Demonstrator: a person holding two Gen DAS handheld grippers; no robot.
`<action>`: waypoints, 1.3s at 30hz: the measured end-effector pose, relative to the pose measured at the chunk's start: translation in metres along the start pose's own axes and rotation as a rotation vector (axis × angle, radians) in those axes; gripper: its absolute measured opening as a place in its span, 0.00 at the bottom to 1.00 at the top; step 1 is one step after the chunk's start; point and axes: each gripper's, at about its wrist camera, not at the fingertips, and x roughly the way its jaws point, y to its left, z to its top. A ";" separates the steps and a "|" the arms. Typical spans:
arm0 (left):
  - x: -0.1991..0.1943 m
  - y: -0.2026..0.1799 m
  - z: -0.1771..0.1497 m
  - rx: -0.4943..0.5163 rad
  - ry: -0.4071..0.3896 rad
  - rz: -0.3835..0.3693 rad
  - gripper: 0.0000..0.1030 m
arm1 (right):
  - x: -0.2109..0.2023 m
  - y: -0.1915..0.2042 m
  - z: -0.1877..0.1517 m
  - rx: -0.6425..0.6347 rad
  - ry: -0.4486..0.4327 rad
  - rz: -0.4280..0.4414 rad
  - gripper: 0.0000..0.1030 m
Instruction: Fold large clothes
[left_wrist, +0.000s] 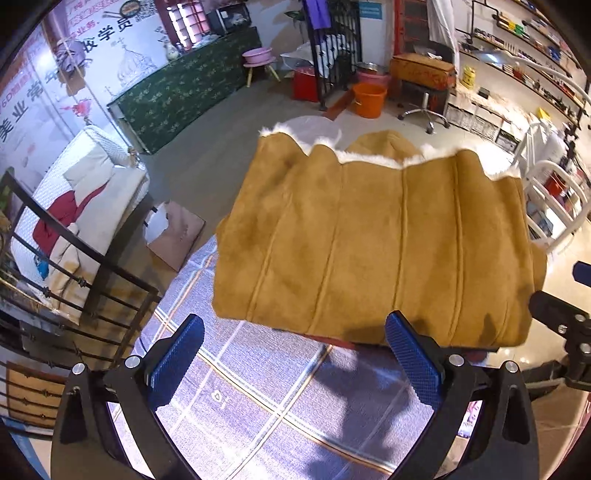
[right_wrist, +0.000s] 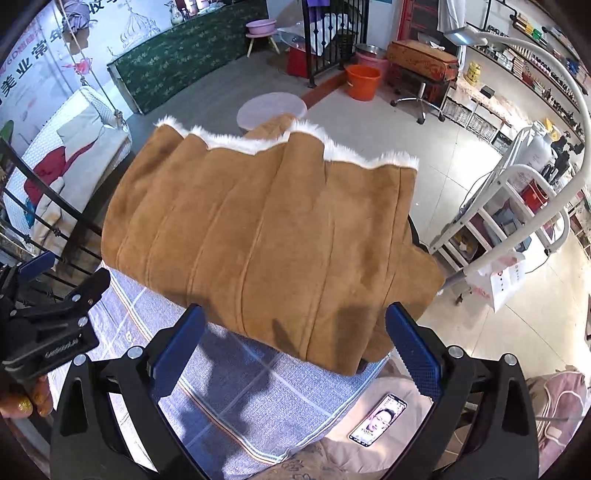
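A tan suede coat (left_wrist: 373, 236) with white fur trim lies folded into a thick rectangle on a blue plaid cloth (left_wrist: 258, 387). My left gripper (left_wrist: 295, 358) hovers above the coat's near edge, jaws wide open with nothing between the blue pads (left_wrist: 177, 362). In the right wrist view the same coat (right_wrist: 266, 236) lies ahead, and my right gripper (right_wrist: 295, 354) stands open and empty over its near edge. The left gripper's black body (right_wrist: 55, 325) shows at the left of that view, held by a hand (right_wrist: 29, 402).
A phone (right_wrist: 378, 419) with a lit screen lies near the plaid cloth (right_wrist: 240, 398). A black iron railing (left_wrist: 66, 280) runs on the left, a cardboard box (left_wrist: 177, 236) beside it. A white rack (right_wrist: 517, 221) stands right. An orange bucket (left_wrist: 369, 99) and round white stool (right_wrist: 273, 107) sit beyond.
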 end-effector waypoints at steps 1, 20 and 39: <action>0.001 -0.001 -0.001 0.001 0.015 -0.003 0.94 | 0.004 0.001 0.000 -0.003 0.007 -0.003 0.94; 0.018 -0.013 -0.001 0.061 0.110 0.085 0.94 | 0.015 -0.005 -0.002 0.012 0.025 -0.019 0.94; 0.017 -0.007 -0.004 0.024 0.116 0.091 0.94 | 0.012 0.001 -0.002 -0.002 0.021 -0.008 0.94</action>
